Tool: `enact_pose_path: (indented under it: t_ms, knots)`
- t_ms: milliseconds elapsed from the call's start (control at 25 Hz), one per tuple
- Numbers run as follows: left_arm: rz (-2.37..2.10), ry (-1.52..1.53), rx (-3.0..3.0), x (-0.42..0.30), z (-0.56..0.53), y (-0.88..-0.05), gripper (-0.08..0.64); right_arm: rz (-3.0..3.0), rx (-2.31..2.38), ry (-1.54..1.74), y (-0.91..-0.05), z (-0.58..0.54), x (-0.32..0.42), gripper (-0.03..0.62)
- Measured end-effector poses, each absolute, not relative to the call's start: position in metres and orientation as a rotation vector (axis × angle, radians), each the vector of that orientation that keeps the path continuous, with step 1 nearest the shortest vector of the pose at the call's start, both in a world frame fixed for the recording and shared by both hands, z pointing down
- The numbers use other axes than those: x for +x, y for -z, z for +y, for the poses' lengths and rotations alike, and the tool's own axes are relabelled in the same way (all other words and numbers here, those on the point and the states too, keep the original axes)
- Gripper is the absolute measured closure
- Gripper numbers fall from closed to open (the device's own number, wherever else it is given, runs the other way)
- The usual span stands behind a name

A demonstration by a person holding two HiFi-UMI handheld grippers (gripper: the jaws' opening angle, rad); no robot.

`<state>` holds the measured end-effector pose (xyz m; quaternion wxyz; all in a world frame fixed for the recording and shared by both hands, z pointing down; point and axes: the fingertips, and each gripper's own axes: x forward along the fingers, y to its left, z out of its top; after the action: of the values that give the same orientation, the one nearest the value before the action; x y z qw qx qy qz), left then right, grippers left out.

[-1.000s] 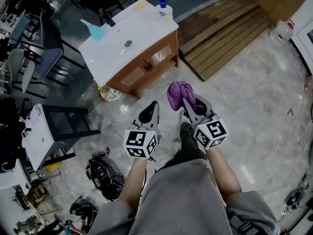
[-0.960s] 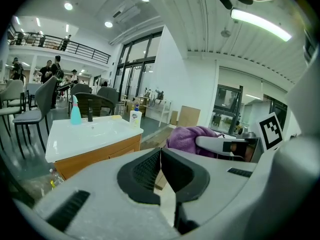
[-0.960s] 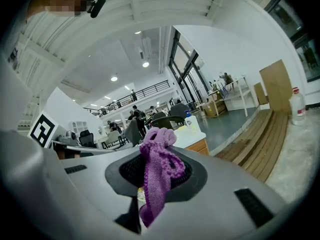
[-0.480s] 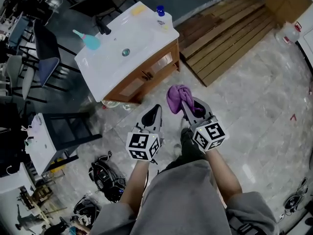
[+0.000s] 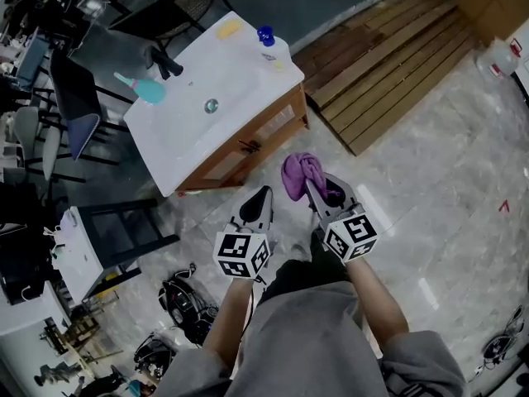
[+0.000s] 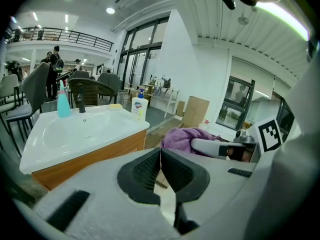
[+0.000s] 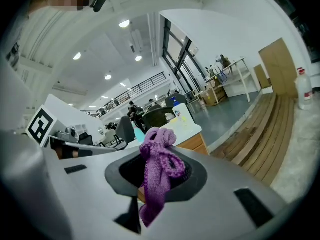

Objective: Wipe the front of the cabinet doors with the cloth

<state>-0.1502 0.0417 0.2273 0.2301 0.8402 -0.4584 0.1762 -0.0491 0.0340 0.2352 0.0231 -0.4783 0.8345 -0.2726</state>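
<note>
Approach phase, no wiping yet. Compared with a second ago the sink cabinet [image 5: 248,143] sits lower in the head view and closer to both grippers, so the person has stepped toward it. The gap between the purple cloth [image 5: 299,172] and the wooden doors has narrowed, but cloth and doors are still apart. The right gripper [image 5: 324,190] is clamped on the cloth; in the right gripper view the cloth [image 7: 157,159] is bunched between the jaws, with a lump sticking out the front and a tail hanging below. Its hold looks the same across the three head pictures. The left gripper [image 5: 258,201] has its jaws together on nothing; the left gripper view shows the pads meeting at a thin seam [image 6: 160,171]. It is held level beside the right one, pointing at the cabinet front. On the white sink top [image 5: 207,98] are a teal bottle [image 5: 147,89], a black tap [image 5: 165,60] and a blue-capped soap bottle [image 5: 266,38], none of them involved. A wooden pallet [image 5: 388,64] lies on the floor to the right. The doors are steeply foreshortened from above, so their condition cannot be judged. Judgement: the next move needs the right gripper lowered and pushed forward so the cloth lump presses flat on a door; the person probably has to crouch or lean.
</note>
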Motion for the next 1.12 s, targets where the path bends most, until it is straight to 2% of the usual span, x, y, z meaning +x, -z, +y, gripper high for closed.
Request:
enact_pose_path:
  t_ms: [760, 1120]
  knots:
    - [-1.162, -0.61, 2.298, -0.196, -0.019, -0.315, 0.549, 2.481, -1.605, 0.959, -0.328, -0.019, -0.099, 0.522]
    - [-1.081, -0.628, 2.327, -0.218, -0.032, -0.345, 0.549, 2.524, -1.655, 0.894, -0.355, -0.031, -0.132, 0.522]
